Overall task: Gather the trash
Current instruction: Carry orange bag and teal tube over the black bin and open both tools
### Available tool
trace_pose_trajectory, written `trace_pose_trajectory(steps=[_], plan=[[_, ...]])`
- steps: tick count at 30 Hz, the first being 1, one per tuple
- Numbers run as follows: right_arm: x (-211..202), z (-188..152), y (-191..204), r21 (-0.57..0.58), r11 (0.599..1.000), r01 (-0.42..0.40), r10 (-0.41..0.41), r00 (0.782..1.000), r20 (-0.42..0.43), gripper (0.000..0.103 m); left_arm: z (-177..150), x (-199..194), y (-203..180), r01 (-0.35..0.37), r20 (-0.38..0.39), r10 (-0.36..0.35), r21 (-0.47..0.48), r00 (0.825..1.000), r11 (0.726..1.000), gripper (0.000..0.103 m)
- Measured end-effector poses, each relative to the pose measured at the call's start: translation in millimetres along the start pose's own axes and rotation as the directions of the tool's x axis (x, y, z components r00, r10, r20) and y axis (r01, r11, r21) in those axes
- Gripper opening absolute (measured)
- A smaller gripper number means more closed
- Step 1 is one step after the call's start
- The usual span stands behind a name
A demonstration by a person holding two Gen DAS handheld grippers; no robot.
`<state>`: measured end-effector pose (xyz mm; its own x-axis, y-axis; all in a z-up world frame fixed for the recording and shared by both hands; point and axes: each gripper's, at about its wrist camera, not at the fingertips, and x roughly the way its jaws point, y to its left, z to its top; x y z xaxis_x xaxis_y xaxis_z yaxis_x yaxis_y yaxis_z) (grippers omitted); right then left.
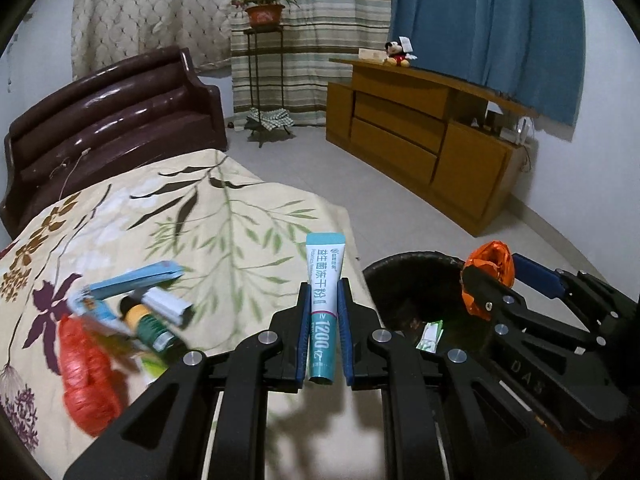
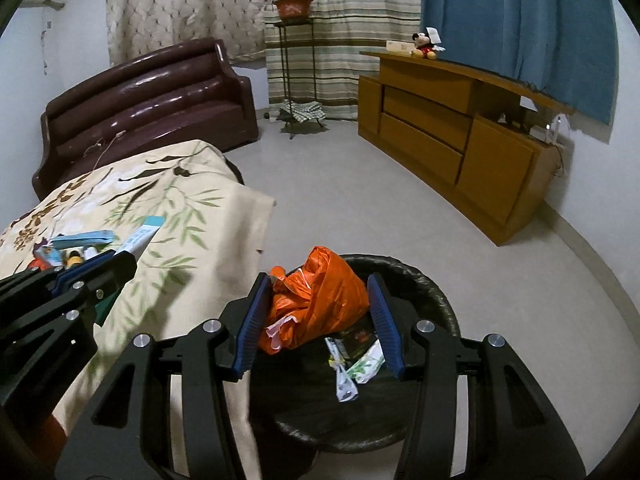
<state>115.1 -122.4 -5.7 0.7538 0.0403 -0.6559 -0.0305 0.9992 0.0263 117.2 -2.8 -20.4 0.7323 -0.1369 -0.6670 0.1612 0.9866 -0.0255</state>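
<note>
The left tongs (image 1: pixel 324 320) are matt black plastic with ribbed blue pads and shiny metal pivots, the tube (image 1: pixel 323 304) between them is smooth glossy plastic, the orange bag (image 2: pixel 316 300) is crinkled shiny film, the bedspread (image 1: pixel 224 216) printed matt cloth, the sofa (image 1: pixel 120 120) glossy leather.

A bed covered by a cream bedspread with printed leaves and flowers (image 1: pixel 224 216) is carrying a small heap of trash: a crumpled red plastic bag (image 1: pixel 86 376), a long blue carton (image 1: pixel 132 278), a white box (image 1: pixel 168 308) and a dark green bottle with a yellow band (image 1: pixel 150 326) are lying close together. Just beside the bed, a black bag-lined trash bin (image 2: pixel 420 280) is standing on the pale tiled floor (image 2: pixel 400 208).
</note>
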Motion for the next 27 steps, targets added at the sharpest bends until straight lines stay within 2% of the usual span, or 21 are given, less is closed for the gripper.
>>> trace_pose_trajectory(steps=[15,18,20,22,27], plan=[[23.6,5.7,-30.9,0.037,0.999,0.032,-0.032,0.999,0.003,0.049,19.2,38.6,-35.2,-0.003,-0.038,0.004,0.03,0.999,1.0,0.015],[24.0,6.7,-35.1,0.052,0.998,0.029,-0.03,1.0,0.01,0.05,20.5,39.9,-36.7,-0.007,-0.04,0.008,0.031,0.999,0.999,0.025],[24.1,5.9,-35.7,0.054,0.998,0.031,-0.032,0.999,0.011,0.05,20.2,39.0,-35.8,-0.007,-0.034,0.008,0.022,0.999,1.0,0.051],[24.1,6.1,-36.8,0.06,0.998,0.03,-0.031,0.999,0.013,0.05,20.7,37.8,-35.8,-0.019,-0.022,0.019,0.017,1.0,1.0,0.056],[22.3,6.5,-40.0,0.07,0.997,0.03,-0.032,0.999,0.017,0.05,21.8,38.6,-31.9,-0.021,-0.027,0.021,0.002,0.999,1.0,0.057]])
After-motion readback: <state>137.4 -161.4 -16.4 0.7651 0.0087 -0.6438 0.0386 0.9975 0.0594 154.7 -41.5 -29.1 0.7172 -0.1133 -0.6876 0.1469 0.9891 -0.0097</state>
